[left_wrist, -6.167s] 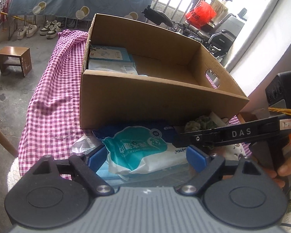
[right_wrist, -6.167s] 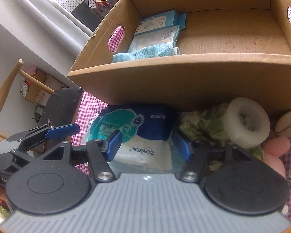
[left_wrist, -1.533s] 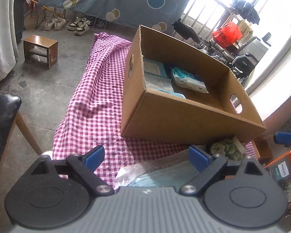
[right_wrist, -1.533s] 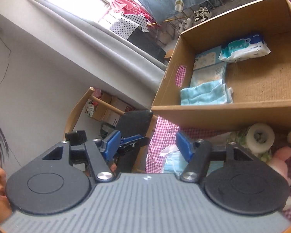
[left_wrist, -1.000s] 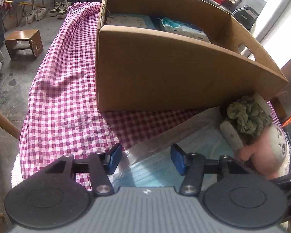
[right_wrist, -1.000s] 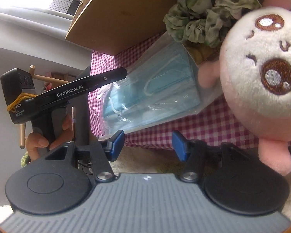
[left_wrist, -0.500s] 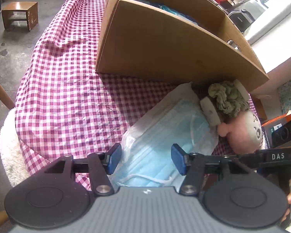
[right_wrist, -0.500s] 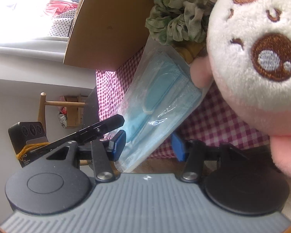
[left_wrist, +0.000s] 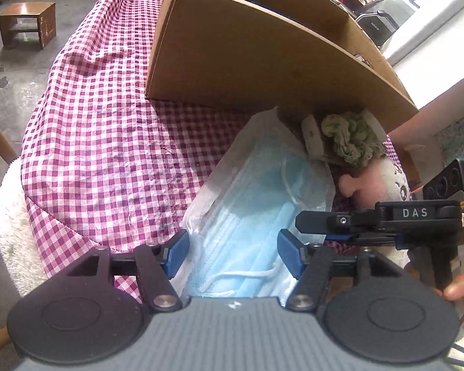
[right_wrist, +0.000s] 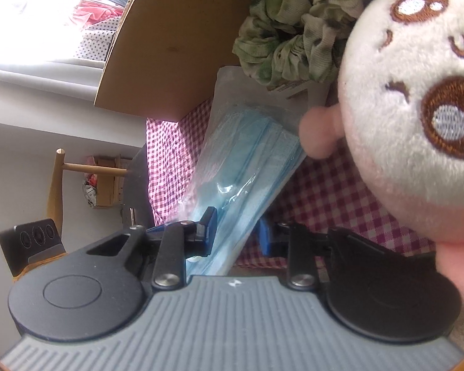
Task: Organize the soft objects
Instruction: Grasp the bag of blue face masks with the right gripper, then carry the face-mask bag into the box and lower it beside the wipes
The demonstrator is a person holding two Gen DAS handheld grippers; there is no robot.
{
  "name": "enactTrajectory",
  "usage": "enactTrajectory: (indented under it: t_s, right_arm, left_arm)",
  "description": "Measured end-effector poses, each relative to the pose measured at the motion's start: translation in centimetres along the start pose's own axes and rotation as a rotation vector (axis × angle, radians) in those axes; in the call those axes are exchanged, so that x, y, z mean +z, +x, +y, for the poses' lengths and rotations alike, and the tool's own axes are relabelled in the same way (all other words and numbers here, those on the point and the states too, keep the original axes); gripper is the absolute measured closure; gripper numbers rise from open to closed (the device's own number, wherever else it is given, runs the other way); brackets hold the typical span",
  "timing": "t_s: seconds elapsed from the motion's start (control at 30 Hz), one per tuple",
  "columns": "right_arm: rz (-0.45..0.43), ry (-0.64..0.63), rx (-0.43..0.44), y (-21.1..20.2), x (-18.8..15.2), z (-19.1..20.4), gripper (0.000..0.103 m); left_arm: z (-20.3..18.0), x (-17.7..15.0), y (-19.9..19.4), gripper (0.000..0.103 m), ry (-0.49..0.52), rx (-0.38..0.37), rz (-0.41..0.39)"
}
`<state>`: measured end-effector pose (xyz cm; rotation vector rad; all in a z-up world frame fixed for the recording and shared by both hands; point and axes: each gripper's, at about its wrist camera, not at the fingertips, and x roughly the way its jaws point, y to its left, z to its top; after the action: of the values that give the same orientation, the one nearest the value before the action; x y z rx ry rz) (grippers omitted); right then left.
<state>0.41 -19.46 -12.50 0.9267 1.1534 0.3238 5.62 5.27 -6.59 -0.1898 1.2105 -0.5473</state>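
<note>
**Right gripper closing on the mask pack**

Cardboard box (left_wrist: 262, 58) stands on the checked cloth (left_wrist: 108, 154). Mask pack (left_wrist: 256, 216) lies outside it, just beside the plush toy (right_wrist: 417, 99). Since a second ago the right gripper (right_wrist: 236, 232) has narrowed onto the pack's near edge; the left gripper (left_wrist: 232, 255) has widened, straddling it loosely. Likely lift next.

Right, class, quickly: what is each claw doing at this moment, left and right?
Left claw: open, its jaws just widening, astride the pack of face masks without pressing it.
Right claw: jaws just closing, pinching the pack's edge.
</note>
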Motion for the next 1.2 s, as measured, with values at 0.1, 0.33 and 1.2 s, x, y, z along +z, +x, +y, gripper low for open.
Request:
enactTrajectory:
  t_s: [0.1, 0.33, 1.2]
  right_arm:
    - [-0.008, 0.050, 0.033, 0.2, 0.2, -0.8, 0.077]
    - [0.001, 0.131, 0.099, 0.1, -0.2, -1.9, 0.087]
    - [-0.070, -0.321, 0.272, -8.0, 3.8, 8.8, 0.096]
  left_arm:
    - [0.2, 1.1, 0.5, 0.039, -0.005, 0.012, -0.010]
    - [-0.5, 1.2, -0.8, 0.063, 0.006, 0.005, -0.042]
    - [-7.3, 3.8, -10.3, 0.084, 0.097, -0.053, -0.253]
